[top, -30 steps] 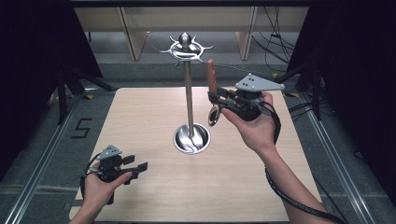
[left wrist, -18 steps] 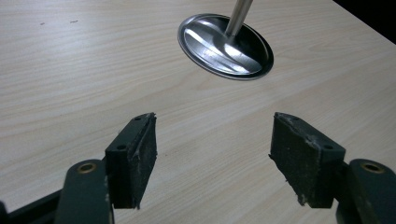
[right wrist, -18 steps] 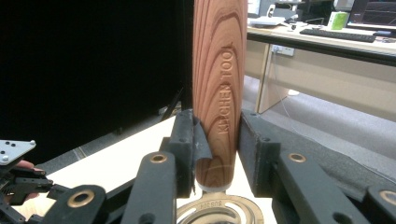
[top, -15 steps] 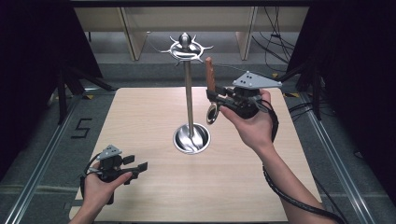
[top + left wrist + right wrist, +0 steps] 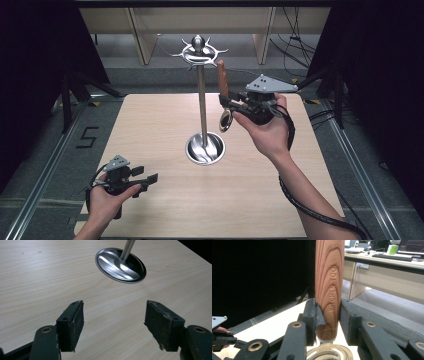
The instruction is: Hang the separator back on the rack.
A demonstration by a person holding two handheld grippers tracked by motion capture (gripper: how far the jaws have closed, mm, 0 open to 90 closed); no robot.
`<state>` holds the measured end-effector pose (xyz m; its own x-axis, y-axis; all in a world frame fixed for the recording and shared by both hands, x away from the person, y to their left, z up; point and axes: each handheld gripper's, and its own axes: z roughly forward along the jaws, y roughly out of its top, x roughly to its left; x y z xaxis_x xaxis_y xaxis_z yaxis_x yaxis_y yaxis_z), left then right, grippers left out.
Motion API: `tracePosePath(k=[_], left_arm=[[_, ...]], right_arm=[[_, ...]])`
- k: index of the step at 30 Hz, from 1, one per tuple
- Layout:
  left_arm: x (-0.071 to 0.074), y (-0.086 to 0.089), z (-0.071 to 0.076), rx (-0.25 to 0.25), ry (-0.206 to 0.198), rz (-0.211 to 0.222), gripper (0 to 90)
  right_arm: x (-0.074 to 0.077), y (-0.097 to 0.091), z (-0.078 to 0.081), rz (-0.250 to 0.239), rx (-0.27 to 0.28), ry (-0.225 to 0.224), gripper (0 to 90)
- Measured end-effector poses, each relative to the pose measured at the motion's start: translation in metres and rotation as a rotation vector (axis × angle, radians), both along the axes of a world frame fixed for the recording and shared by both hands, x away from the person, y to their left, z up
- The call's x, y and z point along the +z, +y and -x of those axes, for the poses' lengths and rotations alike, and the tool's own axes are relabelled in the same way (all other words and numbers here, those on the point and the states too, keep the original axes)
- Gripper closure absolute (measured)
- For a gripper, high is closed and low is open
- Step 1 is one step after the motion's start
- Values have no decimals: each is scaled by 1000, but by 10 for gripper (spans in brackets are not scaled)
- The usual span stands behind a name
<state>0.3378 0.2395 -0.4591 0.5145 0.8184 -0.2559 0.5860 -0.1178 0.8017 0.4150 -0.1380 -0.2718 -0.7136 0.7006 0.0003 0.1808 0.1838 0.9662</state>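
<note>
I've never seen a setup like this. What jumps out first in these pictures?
A tall shiny metal stand with a spiky hook crown rises from the pale wooden table. Beside it, the right claw grips a wooden-handled kitchen tool upright. The left claw waits open at the near left.

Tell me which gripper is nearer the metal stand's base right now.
Right. The right gripper, shut on the wooden-handled utensil, hangs just right of the pole above the stand's base; the left gripper, open, sits farther off toward the table's near left.

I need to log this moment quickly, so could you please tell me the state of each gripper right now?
Left gripper: open, nothing between its jaws, low over the table.
Right gripper: shut on the wooden-handled utensil, handle upright.
</note>
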Motion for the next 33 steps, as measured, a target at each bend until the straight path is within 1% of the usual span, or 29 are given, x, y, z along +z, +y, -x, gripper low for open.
tracePosePath(k=[2, 4, 6, 8, 9, 11, 12, 14, 15, 16, 20, 22, 23, 25, 26, 27, 29, 30, 31, 32, 33], left_arm=[[0, 0, 0, 1, -2, 2, 309], [0, 0, 0, 2, -2, 3, 309], [0, 0, 0, -3, -2, 4, 309], [0, 0, 0, 0, 0, 2, 309], [0, 0, 0, 0, 2, 1, 309], [0, 0, 0, 2, 1, 5, 309], [0, 0, 0, -5, 4, 0, 309], [0, 0, 0, 0, 0, 2, 309], [0, 0, 0, 1, 0, 3, 309], [0, 0, 0, 1, -1, 4, 309], [0, 0, 0, 0, 0, 3, 309], [0, 0, 0, 0, -1, 4, 309], [0, 0, 0, 0, -2, 5, 309], [-1, 1, -1, -5, -1, 3, 309], [-1, 0, -1, -2, 4, 0, 309], [-1, 0, -1, -6, 7, -1, 309], [-1, -1, -1, -10, 5, 9, 309], [0, -1, 0, -12, -1, 0, 309], [0, -1, 0, -5, -1, -2, 309], [0, -1, 0, -7, -2, -4, 309], [0, 0, 0, -2, 3, -1, 309]], right_arm=[[0, 1, -1, -4, -1, 5, 693], [0, 1, -2, 7, -8, -5, 693], [-1, 2, -3, 5, -4, 3, 693], [-1, 3, -3, -2, -12, 20, 693], [-1, 3, -5, 3, -6, 10, 693], [-1, 5, -5, -3, -12, 19, 693], [-1, 6, -6, 5, -3, 7, 693], [-1, 8, -6, 3, -15, 12, 693], [0, 8, -7, 12, -15, 5, 693], [0, 9, -8, 7, -15, 11, 692], [0, 11, -10, 13, -18, -1, 692], [0, 12, -10, 11, -28, 11, 692], [0, 12, -11, 21, -18, -6, 692], [-1, 12, -11, 18, -19, -1, 692], [0, 13, -11, 15, -22, 12, 692], [0, 14, -11, 19, -24, 13, 692], [1, 14, -11, 37, -25, -6, 692], [1, 14, -9, 30, -35, 11, 692], [0, 15, -9, 27, -42, 4, 692], [0, 15, -9, 28, -40, 16, 692], [0, 15, -8, 30, -43, 12, 692]])
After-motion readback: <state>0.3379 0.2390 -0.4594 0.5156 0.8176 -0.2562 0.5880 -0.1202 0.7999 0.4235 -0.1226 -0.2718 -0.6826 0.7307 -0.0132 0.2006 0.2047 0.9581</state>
